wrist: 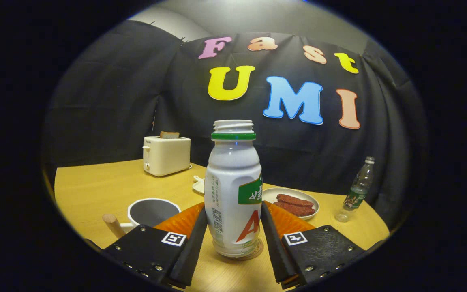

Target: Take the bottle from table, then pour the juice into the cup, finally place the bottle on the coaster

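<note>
Your bottle [233,190] stands upright on the coaster [255,252], long axis vertical, open mouth pointing straight up at twelve o'clock; the cap is off and a green ring sits under the threads. Its label reads upside down. Your gripper [233,239] has its jaws set against the lower body of the bottle, one on each flank at nine and three o'clock; both appear to touch it, though how hard they press cannot be told. Only a thin arc of the coaster shows at the bottle's foot, toward four o'clock; the rest is covered. The bottle's contents cannot be judged through the white wall.

The cup [152,213], with a wooden handle, sits on the counter [95,190] at ten o'clock of the bottle, its base hidden by the left finger. An orange item [185,221] lies behind the bottle, largely blocked and not identifiable. At two o'clock a plate [292,202] holds reddish-brown pieces. Beyond it stands a clear bottle [357,190]. A toaster [166,155] sits at eleven o'clock with a slice in its slot.
</note>
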